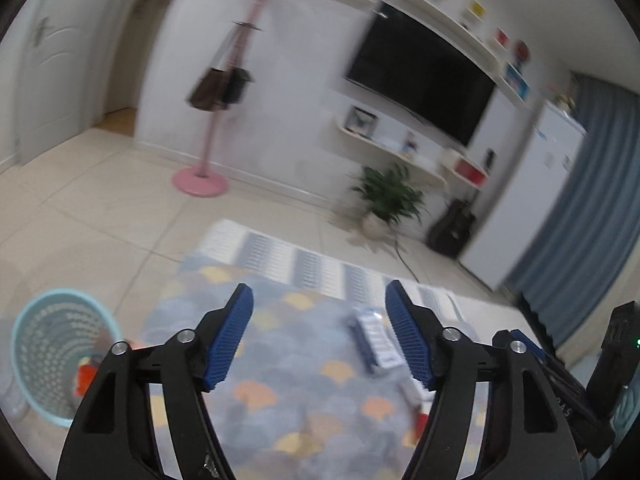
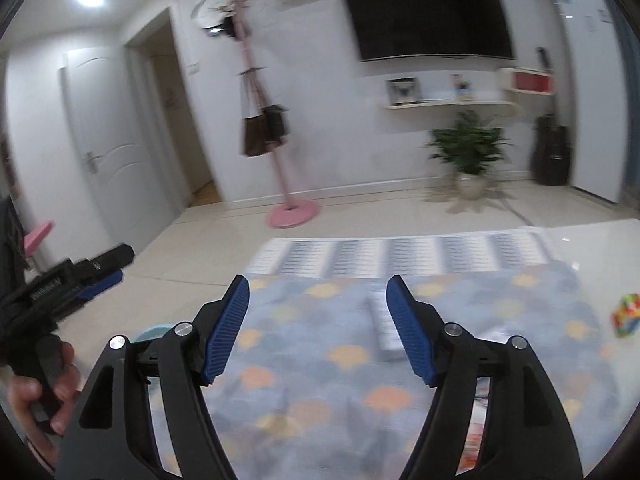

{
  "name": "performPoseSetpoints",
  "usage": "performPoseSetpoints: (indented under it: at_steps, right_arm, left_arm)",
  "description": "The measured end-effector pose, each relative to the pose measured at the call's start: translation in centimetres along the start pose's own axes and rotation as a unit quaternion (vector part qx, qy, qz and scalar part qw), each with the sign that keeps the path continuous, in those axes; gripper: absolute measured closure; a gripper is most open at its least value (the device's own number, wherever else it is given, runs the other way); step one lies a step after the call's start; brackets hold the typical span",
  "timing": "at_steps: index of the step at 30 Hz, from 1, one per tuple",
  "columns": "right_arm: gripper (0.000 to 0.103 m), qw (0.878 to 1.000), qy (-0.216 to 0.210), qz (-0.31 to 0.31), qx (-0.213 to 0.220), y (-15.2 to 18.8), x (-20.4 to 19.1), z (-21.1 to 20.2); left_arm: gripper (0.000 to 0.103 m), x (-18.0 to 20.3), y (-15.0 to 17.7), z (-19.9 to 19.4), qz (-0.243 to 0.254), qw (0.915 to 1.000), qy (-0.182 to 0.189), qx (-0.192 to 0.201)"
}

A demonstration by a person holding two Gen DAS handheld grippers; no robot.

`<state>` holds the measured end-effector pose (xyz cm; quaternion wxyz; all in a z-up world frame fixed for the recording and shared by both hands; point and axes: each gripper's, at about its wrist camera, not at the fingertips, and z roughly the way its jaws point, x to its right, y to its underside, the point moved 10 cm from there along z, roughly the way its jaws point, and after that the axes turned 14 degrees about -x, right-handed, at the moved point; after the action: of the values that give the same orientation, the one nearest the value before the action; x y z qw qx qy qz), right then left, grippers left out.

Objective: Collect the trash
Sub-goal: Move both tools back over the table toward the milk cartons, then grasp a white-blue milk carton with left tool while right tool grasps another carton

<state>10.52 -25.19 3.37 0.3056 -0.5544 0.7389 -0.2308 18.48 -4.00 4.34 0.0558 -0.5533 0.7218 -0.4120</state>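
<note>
Both grippers empty, jaws spread wide, hovering over patterned cloth [image 2: 320,360] on worktop.

Left gripper [image 1: 319,292]: white-and-blue packet [image 1: 374,338] lies on cloth just ahead, right of centre, close to right finger. Long axis runs roughly away from you, slightly slanted.

Right gripper [image 2: 318,284]: same packet [image 2: 382,328] sits just inside right finger; neither arm clearly nearer.

Teal bin [image 1: 48,352] on floor off worktop's left side, nearest your left hand. Colourful scrap [image 2: 626,316] far right; blur hides detail.

Home living room: wall-mounted television [image 2: 426,16], coat stand [image 2: 256,120], potted plant [image 2: 468,148].
</note>
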Motion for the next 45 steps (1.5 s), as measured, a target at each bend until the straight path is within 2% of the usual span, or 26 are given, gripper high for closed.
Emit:
performPoseSetpoints:
  at_steps: [3,6,11,17,20,23,25,27,28,31,32,34,38,39,41,45]
  right_arm:
    - [0.034,0.998,0.054,0.022,-0.005,0.5,5.2,0.6]
    - [0.034,0.995,0.064,0.073,-0.025,1.6,10.3,2.2]
    - [0.034,0.985,0.084,0.141,-0.049,3.7,16.6,5.6]
    - [0.034,0.974,0.095,0.187,-0.089,6.3,20.1,9.7]
    - [0.034,0.97,0.085,0.202,-0.103,7.4,20.9,11.1]
    - [0.034,0.967,0.078,0.214,-0.117,8.4,21.3,12.1]
    - [0.034,0.964,0.067,0.227,-0.124,9.0,21.5,12.5]
    - [0.034,0.961,0.059,0.237,-0.13,9.3,21.4,12.6]
    - [0.034,0.96,0.056,0.24,-0.132,9.4,21.3,12.8]
    - [0.034,0.956,0.045,0.25,-0.148,9.7,20.9,13.6]
    - [0.034,0.955,0.043,0.251,-0.153,9.7,20.8,14.0]
    - [0.034,0.952,0.036,0.253,-0.167,9.8,20.3,15.0]
    - [0.033,0.942,0.02,0.26,-0.21,10.1,19.2,17.8]
    - [0.031,0.941,0.017,0.263,-0.214,10.1,19.0,18.3]
    - [0.02,0.938,0.016,0.269,-0.219,9.8,18.5,19.2]
    - [0.017,0.933,0.018,0.269,-0.238,8.8,17.3,20.6]
  left_arm:
    - [0.025,3.9,0.8,3.1,0.027,0.9994,-0.002,-0.022]
    - [0.021,7.3,1.5,7.6,0.058,0.9969,-0.002,-0.052]
    - [0.019,8.9,3.0,16.8,0.074,0.9906,-0.035,-0.109]
    - [0.019,7.6,5.8,26.4,0.036,0.981,-0.061,-0.181]
    - [0.019,7.4,7.9,29.9,0.027,0.9736,-0.06,-0.219]
    - [0.019,7.8,9.4,31.6,0.03,0.9695,-0.062,-0.235]
    - [0.019,8.4,10.1,32.3,0.037,0.9665,-0.064,-0.246]
    - [0.021,8.6,10.6,32.9,0.055,0.9625,-0.089,-0.25]
    - [0.023,8.6,10.8,32.9,0.062,0.9604,-0.096,-0.254]
    - [0.042,8.4,11.1,32.4,0.096,0.9547,-0.118,-0.256]
    - [0.043,8.4,11.1,32.1,0.095,0.9547,-0.11,-0.26]
    - [0.047,8.0,10.9,31.4,0.083,0.9564,-0.091,-0.265]
    - [0.047,6.2,10.3,28.9,0.061,0.9602,-0.067,-0.264]
    - [0.047,5.8,10.2,28.0,0.062,0.9619,-0.064,-0.258]
    - [0.047,5.0,9.9,26.5,0.062,0.9647,-0.059,-0.249]
    - [0.047,3.2,9.1,23.7,0.037,0.9727,-0.041,-0.225]
